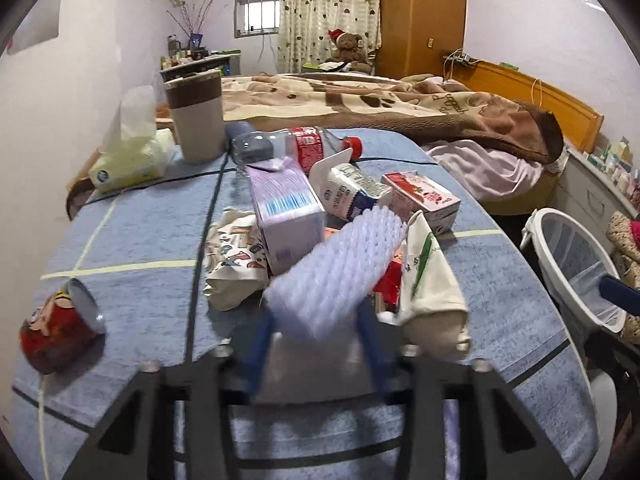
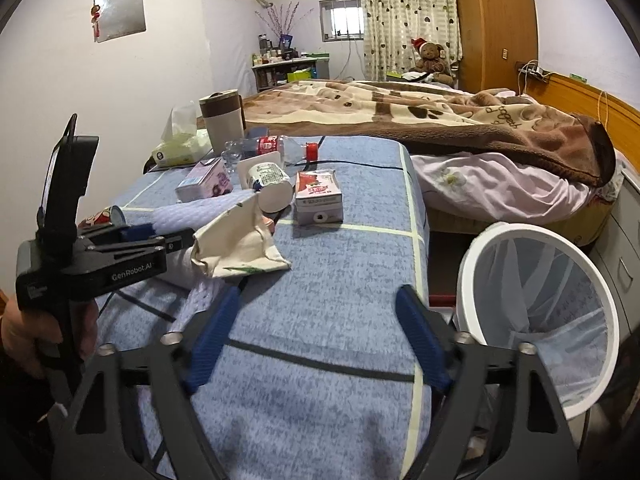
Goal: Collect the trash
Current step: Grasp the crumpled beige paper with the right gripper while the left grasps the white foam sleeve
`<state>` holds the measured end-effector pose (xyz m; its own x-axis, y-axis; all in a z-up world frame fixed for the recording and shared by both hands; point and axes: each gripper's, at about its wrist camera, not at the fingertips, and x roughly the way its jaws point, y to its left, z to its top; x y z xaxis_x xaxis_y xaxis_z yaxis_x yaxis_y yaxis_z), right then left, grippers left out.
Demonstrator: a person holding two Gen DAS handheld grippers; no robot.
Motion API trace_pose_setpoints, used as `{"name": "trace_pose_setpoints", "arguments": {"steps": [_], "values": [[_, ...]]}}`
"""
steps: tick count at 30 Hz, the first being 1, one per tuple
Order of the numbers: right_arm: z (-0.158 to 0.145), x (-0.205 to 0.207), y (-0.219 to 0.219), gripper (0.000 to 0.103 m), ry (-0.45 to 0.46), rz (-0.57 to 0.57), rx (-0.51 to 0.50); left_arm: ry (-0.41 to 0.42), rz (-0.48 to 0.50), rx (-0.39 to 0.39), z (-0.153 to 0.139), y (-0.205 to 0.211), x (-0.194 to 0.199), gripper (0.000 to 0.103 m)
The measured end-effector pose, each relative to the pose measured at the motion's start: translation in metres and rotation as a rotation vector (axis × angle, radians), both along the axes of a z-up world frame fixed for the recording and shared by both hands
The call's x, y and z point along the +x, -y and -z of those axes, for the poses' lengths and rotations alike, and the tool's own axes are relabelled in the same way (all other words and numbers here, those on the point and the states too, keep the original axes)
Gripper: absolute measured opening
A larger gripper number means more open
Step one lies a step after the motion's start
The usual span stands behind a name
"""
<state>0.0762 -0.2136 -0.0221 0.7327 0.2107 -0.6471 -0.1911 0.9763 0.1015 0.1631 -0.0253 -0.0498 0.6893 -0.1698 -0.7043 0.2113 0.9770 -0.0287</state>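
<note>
Sitting on the blue cloth are two drink cartons, one purple (image 1: 286, 216) at 12 o'clock and one red (image 1: 424, 198) at 1 o'clock, one plastic bottle (image 1: 296, 146), one can (image 1: 60, 330) (at 9 o'clock), one foam sleeve (image 1: 336, 276), one yogurt cup (image 2: 269, 185).

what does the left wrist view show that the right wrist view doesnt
Left wrist only: the left tool closed on the white foam sleeve, plus the patterned wrapper.
Right wrist only: the open, empty right tool and the wall mirror.
Both: red can, purple carton, white bin.
</note>
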Motion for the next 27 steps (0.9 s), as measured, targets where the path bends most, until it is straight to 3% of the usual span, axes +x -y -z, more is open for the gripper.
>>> {"name": "trace_pose_setpoints", "arguments": {"steps": [1, 4, 9, 20, 27], "values": [[-0.001, 0.002, -0.002, 0.068, 0.001, -0.007, 0.001, 0.011, 0.004, 0.000, -0.001, 0.001, -0.002, 0.021], [-0.003, 0.008, -0.012, 0.067, 0.003, -0.032, 0.010, 0.028, 0.014, -0.034, -0.003, -0.004, -0.006, 0.016], [-0.001, 0.020, -0.031, 0.056, -0.007, -0.087, 0.001, 0.051, -0.004, -0.071, -0.011, -0.020, -0.017, 0.014], [0.009, 0.045, -0.068, 0.053, -0.076, -0.175, 0.020, 0.074, -0.060, -0.112, -0.021, -0.055, -0.035, 0.013], [0.018, 0.052, -0.077, 0.017, -0.124, -0.170, -0.012, 0.077, -0.067, -0.118, -0.022, -0.063, -0.038, 0.013]]}}
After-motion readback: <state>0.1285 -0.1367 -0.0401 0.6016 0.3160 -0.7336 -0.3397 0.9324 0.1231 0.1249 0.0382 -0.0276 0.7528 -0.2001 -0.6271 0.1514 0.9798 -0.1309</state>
